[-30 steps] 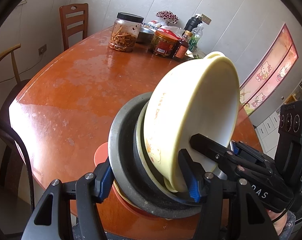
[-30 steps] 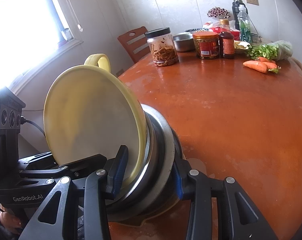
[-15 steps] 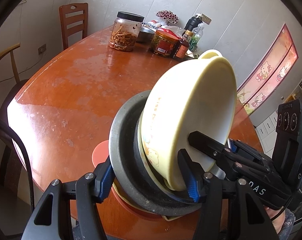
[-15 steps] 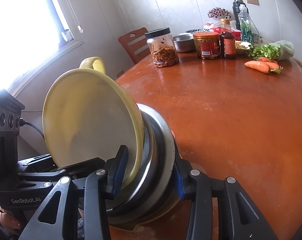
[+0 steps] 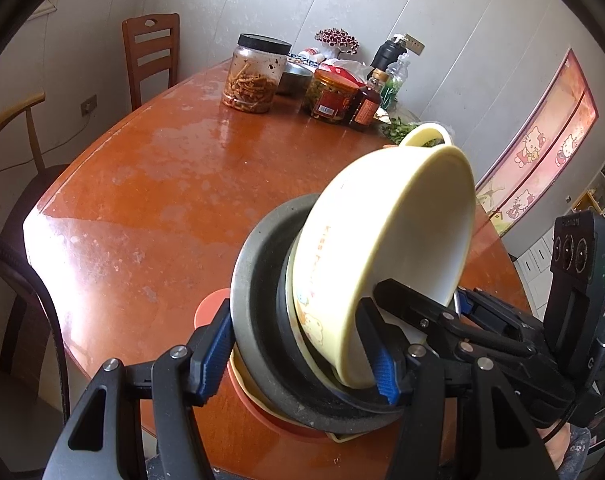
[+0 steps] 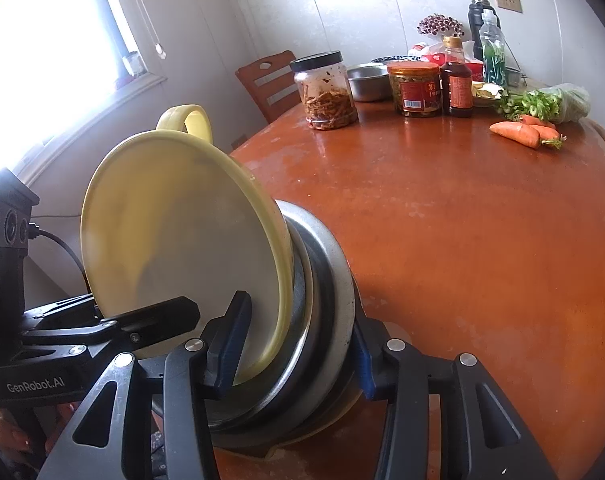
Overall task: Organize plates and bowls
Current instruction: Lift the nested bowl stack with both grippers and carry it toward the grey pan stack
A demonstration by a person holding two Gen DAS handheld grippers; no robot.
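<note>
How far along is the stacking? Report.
Done: plates and metal bowls are nested in one stack. In hand: the left gripper clamps that stack, while the right gripper straddles it with its jaws opening. Left: the yellow bowl leans tilted on top, not yet seated.

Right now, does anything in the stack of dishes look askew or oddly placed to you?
Yes: the yellow bowl stands tilted nearly on edge in the metal bowl rather than nested flat, with both grippers straddling the stack.
</note>
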